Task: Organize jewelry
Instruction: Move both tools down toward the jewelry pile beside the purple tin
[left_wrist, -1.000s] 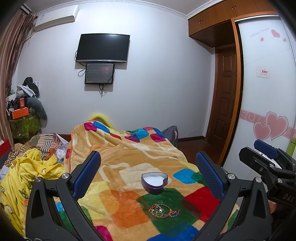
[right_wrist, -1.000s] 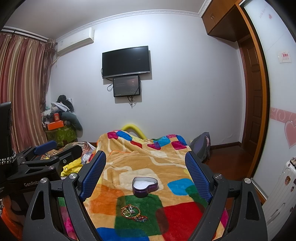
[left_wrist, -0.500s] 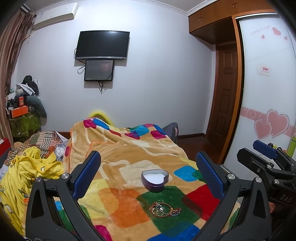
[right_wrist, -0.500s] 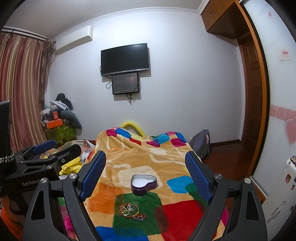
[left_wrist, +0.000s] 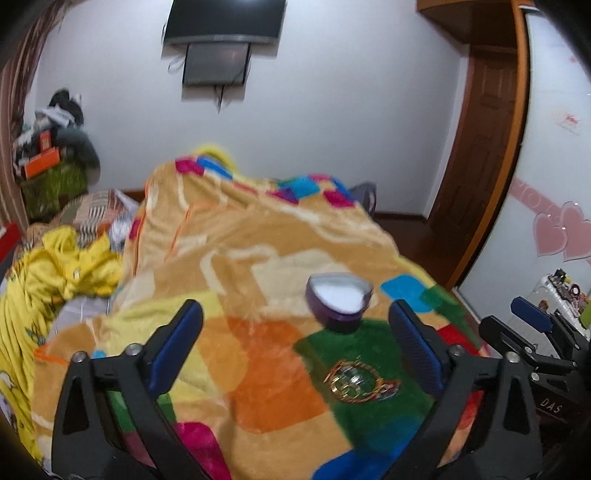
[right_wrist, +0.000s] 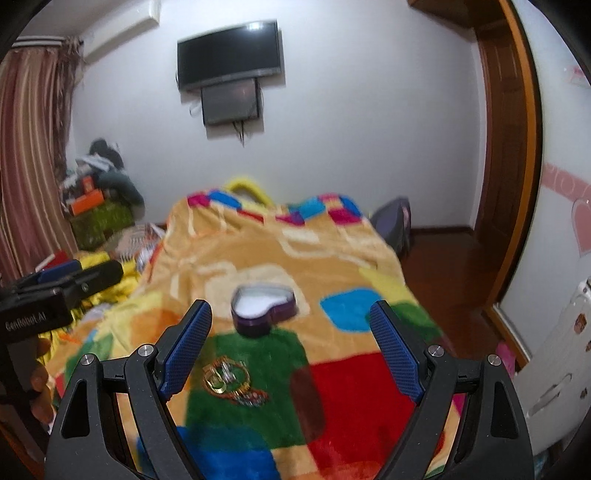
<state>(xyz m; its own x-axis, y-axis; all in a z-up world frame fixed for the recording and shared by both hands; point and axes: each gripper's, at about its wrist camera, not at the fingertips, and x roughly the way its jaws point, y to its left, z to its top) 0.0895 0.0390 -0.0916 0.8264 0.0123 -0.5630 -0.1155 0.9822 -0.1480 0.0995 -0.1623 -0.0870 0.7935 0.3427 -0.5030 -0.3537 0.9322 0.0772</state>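
Observation:
A purple heart-shaped box (left_wrist: 338, 301) (right_wrist: 262, 308) with a white lining stands open on the colourful blanket (left_wrist: 258, 240) (right_wrist: 280, 251). A small tangle of gold bracelets and rings (left_wrist: 360, 380) (right_wrist: 231, 380) lies on a green patch just in front of it. My left gripper (left_wrist: 293, 306) hovers over the blanket; its jaws are wide and closing, with nothing between them. My right gripper (right_wrist: 291, 306) is open and holds nothing, and the box and the jewellery lie ahead between its fingers. Both views are blurred.
Yellow clothes (left_wrist: 62, 266) are heaped left of the blanket. At the far left, a cluttered stand (right_wrist: 99, 210) sits by the curtain. A TV (right_wrist: 229, 62) hangs on the far wall. A wooden door (left_wrist: 480, 147) and a wardrobe with pink hearts (left_wrist: 561, 229) are on the right.
Both grippers have tipped downward and come nearer the blanket. The box and the jewellery look larger and closer, and the TV has slid up in both views. The left jaws are slightly narrower.

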